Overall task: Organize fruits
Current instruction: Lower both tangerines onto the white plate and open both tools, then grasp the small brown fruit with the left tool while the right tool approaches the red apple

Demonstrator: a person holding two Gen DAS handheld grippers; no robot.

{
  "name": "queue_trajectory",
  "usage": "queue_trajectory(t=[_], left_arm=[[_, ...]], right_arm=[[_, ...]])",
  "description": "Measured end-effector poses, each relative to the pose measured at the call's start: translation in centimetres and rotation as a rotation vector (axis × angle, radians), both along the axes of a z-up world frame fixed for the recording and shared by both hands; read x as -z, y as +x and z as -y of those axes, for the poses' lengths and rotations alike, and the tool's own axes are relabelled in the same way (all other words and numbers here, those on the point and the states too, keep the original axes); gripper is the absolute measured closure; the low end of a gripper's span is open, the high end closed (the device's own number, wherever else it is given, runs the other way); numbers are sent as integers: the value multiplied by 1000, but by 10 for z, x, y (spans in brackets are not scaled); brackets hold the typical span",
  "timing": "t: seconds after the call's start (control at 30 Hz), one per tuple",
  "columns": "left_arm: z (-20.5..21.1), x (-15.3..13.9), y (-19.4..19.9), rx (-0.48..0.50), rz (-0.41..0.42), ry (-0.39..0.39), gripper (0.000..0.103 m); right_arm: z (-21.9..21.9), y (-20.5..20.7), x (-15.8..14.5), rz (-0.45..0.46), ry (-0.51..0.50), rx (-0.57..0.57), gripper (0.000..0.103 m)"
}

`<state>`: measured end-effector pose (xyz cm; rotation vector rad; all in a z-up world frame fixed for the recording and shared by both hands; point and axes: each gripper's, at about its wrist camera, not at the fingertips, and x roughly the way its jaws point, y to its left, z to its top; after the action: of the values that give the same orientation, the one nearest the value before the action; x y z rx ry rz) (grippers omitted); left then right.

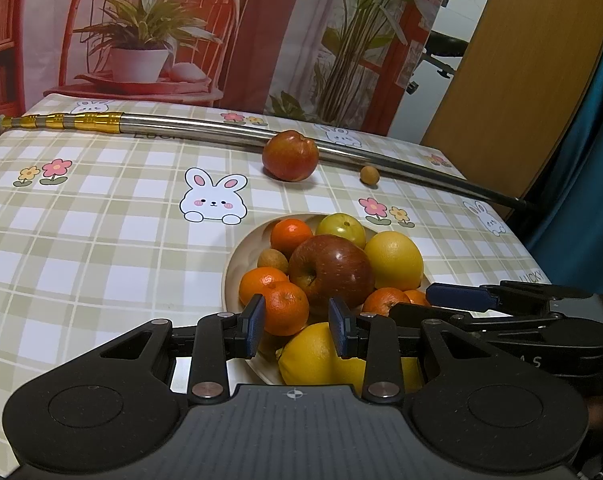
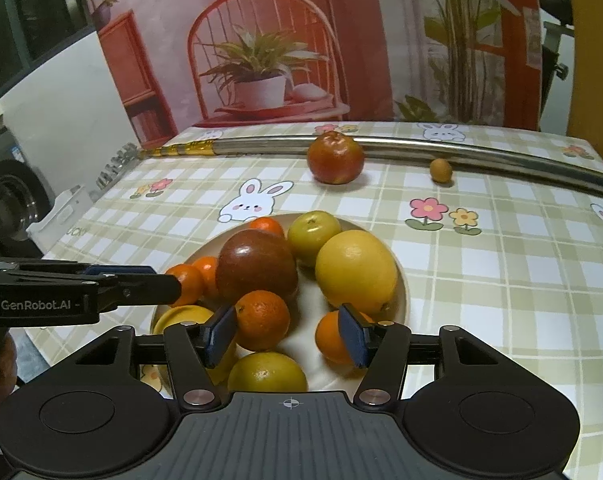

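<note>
— Grippers? 
— Left gripper (image 1: 297, 326) and right gripper (image 2: 287, 338) each stood slightly open, empty, over the plate (image 1: 228, 276) of fruits (image 1: 331, 270).
— Outside it? 
— Loose apple (image 1: 290, 156) and small brown fruit (image 1: 369, 175) lay by the pole (image 1: 205, 130); open tablecloth (image 1: 101, 240) lay leftward.

Two apples (image 1: 289, 155) (image 1: 331, 270), five mandarins (image 1: 286, 307), three lemons (image 1: 394, 259), green plum (image 1: 340, 229), two longans (image 1: 369, 175), one plate (image 1: 237, 256).

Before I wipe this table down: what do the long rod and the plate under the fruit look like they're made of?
The rod looks like polished metal, probably steel: a mirror-like silver shaft, with gold-coloured banded sleeves at one end. The plate appears to be glazed ceramic, or possibly melamine: cream, smooth, with a thick rounded rim; the sheen alone cannot settle which.
</note>
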<state>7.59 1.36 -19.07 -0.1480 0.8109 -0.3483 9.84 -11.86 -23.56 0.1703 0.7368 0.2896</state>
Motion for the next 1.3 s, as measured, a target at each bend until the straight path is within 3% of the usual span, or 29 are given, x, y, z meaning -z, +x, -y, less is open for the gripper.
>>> queue_trajectory(t=[0.53, 0.7, 1.03, 1.3], left_arm=[[0, -1, 1, 0, 3, 4, 67], [-3, -13, 7, -20, 36, 39, 67], [-10, -54, 43, -61, 94, 34, 67], [16, -64, 77, -18, 101, 40, 67]], right_arm=[[13, 2, 2, 2, -11, 95, 51], [22, 1, -7, 47, 3, 112, 51], [65, 16, -42, 168, -18, 170, 51], [84, 33, -55, 237, -61, 174, 51]])
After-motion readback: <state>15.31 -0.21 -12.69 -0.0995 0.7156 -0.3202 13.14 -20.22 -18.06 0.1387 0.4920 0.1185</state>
